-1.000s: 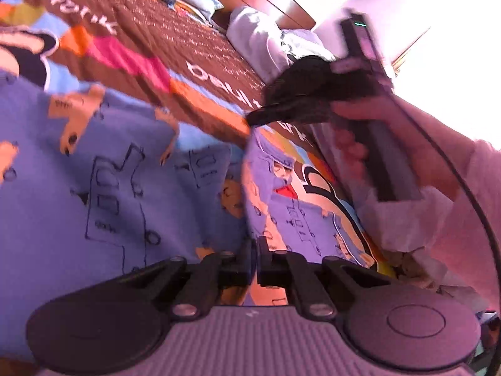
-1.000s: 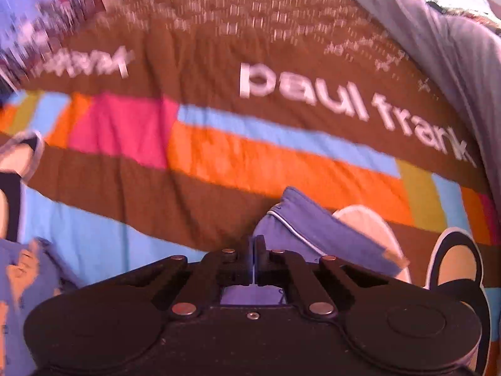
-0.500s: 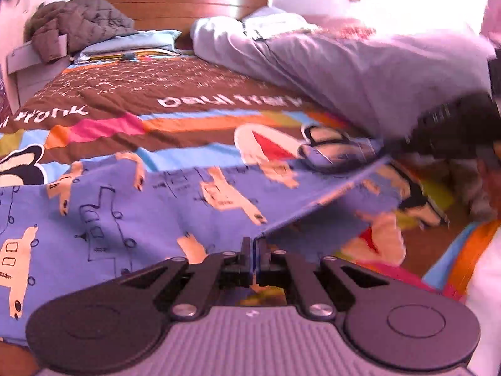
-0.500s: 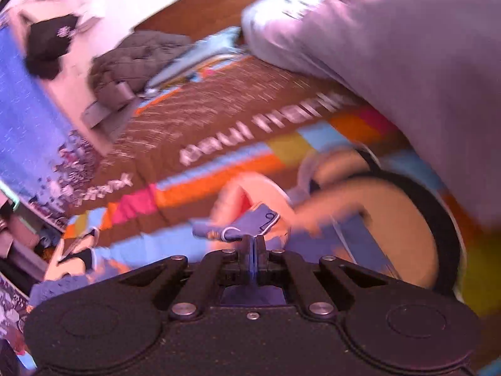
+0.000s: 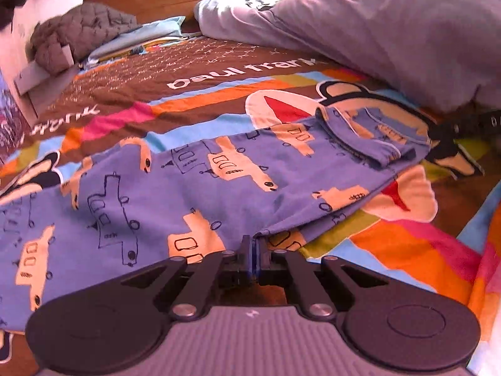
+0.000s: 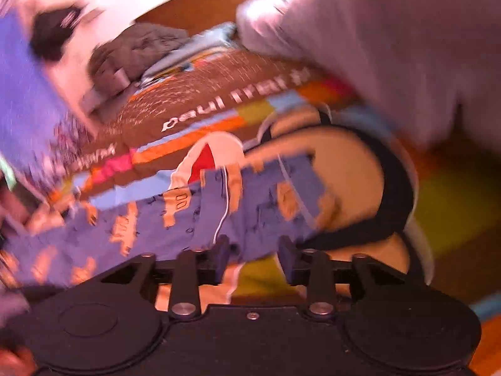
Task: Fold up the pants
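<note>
On the bed's patterned cover (image 5: 407, 244), the pants (image 5: 194, 188) lie folded lengthwise. Left tongs (image 5: 253, 250) pinch the near fabric edge; right tongs (image 6: 253, 260) have just been opening, apparently clear of cloth in a blurred view. Crosswise folds remain.

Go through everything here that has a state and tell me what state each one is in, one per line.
pants: laid along the bedspread, folded lengthwise, waistband end rumpled.
left claw: shut on the pants' near edge.
right claw: open, its jaws have just been opening; pants fabric lies at the gap, not pinched.
grey duvet: bunched up along the bed's far side.
quilted grey garment: crumpled by the headboard.
</note>
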Available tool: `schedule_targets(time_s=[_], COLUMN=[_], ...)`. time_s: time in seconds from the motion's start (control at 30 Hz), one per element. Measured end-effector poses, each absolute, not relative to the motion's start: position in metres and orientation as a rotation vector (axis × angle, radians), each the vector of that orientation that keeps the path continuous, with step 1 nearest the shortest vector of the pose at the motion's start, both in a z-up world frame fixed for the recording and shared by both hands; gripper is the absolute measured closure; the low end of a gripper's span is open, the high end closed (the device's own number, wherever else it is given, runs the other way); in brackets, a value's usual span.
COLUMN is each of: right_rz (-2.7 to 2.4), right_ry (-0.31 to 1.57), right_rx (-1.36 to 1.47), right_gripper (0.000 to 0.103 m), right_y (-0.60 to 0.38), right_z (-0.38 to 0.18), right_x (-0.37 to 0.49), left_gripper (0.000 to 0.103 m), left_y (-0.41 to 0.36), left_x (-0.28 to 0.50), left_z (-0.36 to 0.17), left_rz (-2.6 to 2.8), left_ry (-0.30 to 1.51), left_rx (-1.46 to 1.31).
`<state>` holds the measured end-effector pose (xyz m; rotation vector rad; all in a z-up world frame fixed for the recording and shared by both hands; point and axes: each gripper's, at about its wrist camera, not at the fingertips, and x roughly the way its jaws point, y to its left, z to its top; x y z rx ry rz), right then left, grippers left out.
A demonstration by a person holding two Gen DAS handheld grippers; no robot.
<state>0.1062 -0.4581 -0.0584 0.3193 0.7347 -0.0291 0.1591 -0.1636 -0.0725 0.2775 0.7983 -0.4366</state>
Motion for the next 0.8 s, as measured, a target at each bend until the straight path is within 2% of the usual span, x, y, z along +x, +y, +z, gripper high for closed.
schedule_targets(time_s=[0.33, 0.4, 0.47, 0.5, 0.53, 0.7, 0.77, 0.8], right_rz=[0.184, 0.199, 0.182, 0.173, 0.159, 0.082, 0.026, -0.006], right_ry=[0.711, 0.748, 0.79, 0.798, 0.8, 0.754, 0.721, 0.709], right_rx=[-0.21, -0.258, -0.278, -0.281, -0.283, -0.157, -0.033, 0.041], right_gripper=[0.064, 0.068, 0.075, 0.086, 0.089, 0.1, 0.1, 0.1], right_y=[-0.373, -0.364, -0.358, -0.358, -0.359, -0.383, -0.408, -0.423], right_z=[-0.067, -0.077, -0.085, -0.087, -0.089, -0.08, -0.071, -0.067], right_x=[0.139, 0.144, 0.151, 0.154, 0.156, 0.155, 0.151, 0.149], left_gripper=[0.1, 0.1, 0.1, 0.1, 0.1, 0.1, 0.1, 0.096], left_y=[-0.158, -0.156, -0.155, -0.155, -0.155, -0.153, -0.148, -0.145], left_x=[0.162, 0.163, 0.164, 0.164, 0.163, 0.162, 0.165, 0.168], left_z=[-0.073, -0.073, -0.072, -0.072, -0.072, -0.067, -0.062, -0.057], left_rz=[-0.441, -0.443, -0.443, -0.443, -0.442, -0.487, -0.538, -0.562], left_ry=[0.814, 0.817, 0.817, 0.817, 0.816, 0.798, 0.79, 0.789], left_rx=[0.225, 0.218, 0.216, 0.217, 0.219, 0.2, 0.165, 0.136])
